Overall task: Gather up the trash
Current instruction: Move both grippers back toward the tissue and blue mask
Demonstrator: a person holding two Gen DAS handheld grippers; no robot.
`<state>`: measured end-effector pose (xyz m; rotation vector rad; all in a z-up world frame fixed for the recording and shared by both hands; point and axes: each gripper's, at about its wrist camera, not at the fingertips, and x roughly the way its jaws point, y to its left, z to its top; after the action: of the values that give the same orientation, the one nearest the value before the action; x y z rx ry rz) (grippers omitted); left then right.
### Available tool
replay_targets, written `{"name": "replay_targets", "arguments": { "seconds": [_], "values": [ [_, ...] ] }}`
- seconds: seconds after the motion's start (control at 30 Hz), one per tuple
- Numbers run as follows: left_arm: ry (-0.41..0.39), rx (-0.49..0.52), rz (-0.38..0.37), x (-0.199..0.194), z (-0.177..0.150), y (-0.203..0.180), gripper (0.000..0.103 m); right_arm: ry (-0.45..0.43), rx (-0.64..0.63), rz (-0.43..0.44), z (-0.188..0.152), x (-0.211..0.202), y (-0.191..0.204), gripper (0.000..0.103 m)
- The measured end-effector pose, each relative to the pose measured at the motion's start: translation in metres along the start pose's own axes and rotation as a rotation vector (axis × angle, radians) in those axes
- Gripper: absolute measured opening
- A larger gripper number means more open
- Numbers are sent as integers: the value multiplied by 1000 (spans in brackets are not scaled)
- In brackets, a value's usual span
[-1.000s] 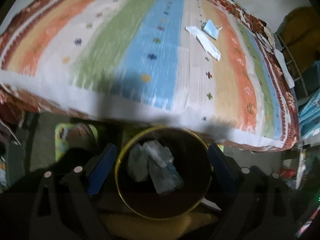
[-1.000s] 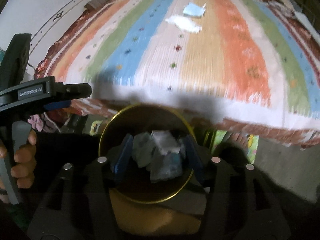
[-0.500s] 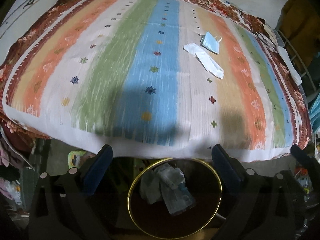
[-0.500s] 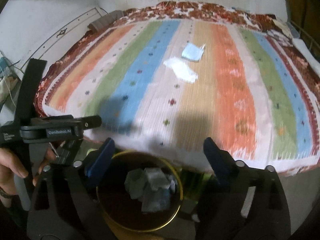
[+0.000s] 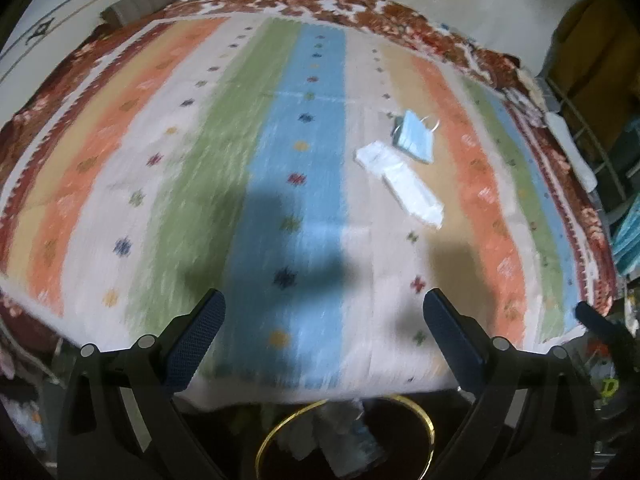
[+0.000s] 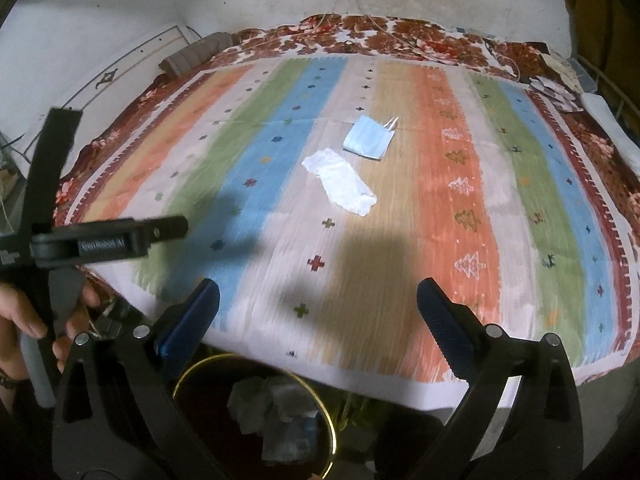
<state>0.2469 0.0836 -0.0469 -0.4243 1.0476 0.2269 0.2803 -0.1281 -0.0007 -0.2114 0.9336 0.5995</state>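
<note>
Bed (image 6: 520,208) covered by striped blanket (image 5: 168,184). Dark bin with gold rim (image 6: 326,408) seen below near bed edge, crumpled trash (image 6: 276,408) lying inside. Left tool (image 5: 324,332) held above blanket edge, jaws spread wide, having just been opening, nothing between them. Right tool (image 6: 318,316) likewise spread wide after just opening, empty. White wrapper (image 6: 340,182) laid mid-blanket, blue face mask (image 6: 368,142) just beside it, farther from bin. Hand (image 6: 24,320) on left tool's handle seen in right view.
</note>
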Motion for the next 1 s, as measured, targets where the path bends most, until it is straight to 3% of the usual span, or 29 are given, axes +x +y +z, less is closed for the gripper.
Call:
{"name": "replay_targets", "arguments": {
  "seconds": [0.27, 0.6, 0.9, 1.0],
  "values": [
    [3, 18, -35, 22, 37, -5, 97, -1, -40, -31, 21, 33, -9, 94],
    [-12, 130, -74, 54, 93, -24, 97, 25, -44, -33, 37, 85, -23, 94],
    [-16, 176, -166, 99, 119, -30, 96, 58, -26, -27, 49, 132, -37, 92],
    [-14, 198, -187, 117, 126, -35, 96, 79, -22, -16, 52, 149, -40, 87]
  ]
}}
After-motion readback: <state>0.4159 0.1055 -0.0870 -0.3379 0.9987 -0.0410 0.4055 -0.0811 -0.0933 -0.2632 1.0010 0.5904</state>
